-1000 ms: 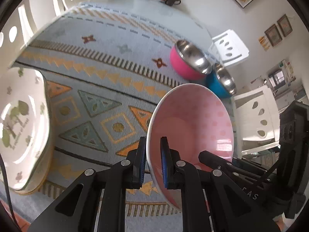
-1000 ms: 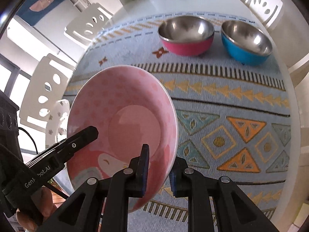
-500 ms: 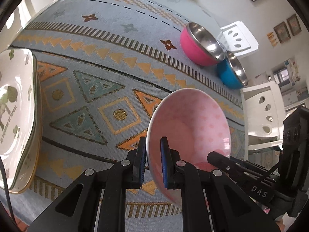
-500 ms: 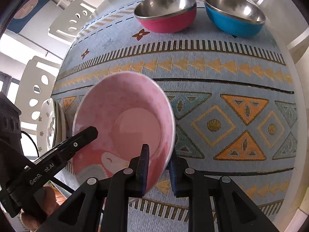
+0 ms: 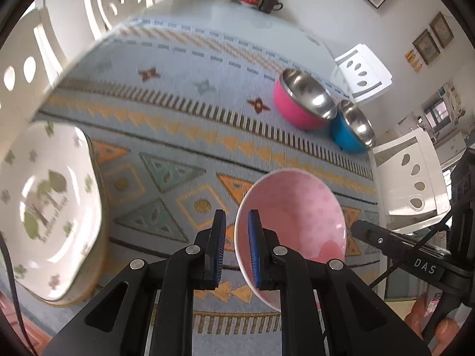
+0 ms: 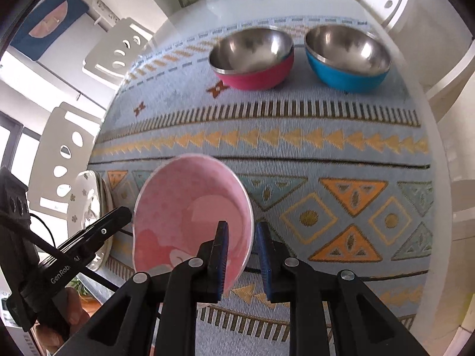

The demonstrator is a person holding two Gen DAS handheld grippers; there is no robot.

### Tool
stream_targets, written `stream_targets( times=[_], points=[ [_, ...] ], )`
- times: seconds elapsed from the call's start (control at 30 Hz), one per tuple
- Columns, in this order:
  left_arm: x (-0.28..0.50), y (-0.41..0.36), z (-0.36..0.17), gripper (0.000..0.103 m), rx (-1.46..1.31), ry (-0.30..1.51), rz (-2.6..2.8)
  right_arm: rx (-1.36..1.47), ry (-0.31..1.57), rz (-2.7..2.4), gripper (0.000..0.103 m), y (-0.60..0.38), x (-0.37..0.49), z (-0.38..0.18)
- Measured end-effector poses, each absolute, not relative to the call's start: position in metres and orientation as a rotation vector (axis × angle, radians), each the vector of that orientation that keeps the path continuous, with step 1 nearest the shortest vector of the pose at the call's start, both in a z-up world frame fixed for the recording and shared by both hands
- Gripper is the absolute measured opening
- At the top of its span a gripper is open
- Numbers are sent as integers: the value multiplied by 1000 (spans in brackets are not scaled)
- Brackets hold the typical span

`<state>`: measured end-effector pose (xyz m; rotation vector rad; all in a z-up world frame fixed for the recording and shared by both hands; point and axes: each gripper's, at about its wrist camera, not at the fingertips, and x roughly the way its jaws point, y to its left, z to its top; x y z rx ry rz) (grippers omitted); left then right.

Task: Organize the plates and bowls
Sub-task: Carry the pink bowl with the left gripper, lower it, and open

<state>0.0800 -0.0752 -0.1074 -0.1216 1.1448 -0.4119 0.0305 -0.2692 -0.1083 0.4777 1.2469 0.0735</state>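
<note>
Presently, pink bowl [image 5: 297,216], pale dotted interior, white rim, tilted above patterned tablecloth [image 6: 326,148]. Left gripper [image 5: 236,247] and right gripper [image 6: 241,259] each straddle opposite rim sections, jaws narrowly parted, rim between them.

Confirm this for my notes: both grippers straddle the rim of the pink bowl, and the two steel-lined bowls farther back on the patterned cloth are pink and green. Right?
Nearly. The left gripper and right gripper do straddle the pink bowl at its rim. But the right wrist view shows the steel-lined bowls on the patterned cloth as a pink-sided bowl and a blue-sided bowl, not green.
</note>
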Motion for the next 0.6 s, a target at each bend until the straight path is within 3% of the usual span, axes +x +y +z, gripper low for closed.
stream_targets(
  times=[0.6],
  points=[
    [80, -109, -5, 16, -52, 962, -435, 307, 1027, 61, 20, -271, 31, -26]
  ],
)
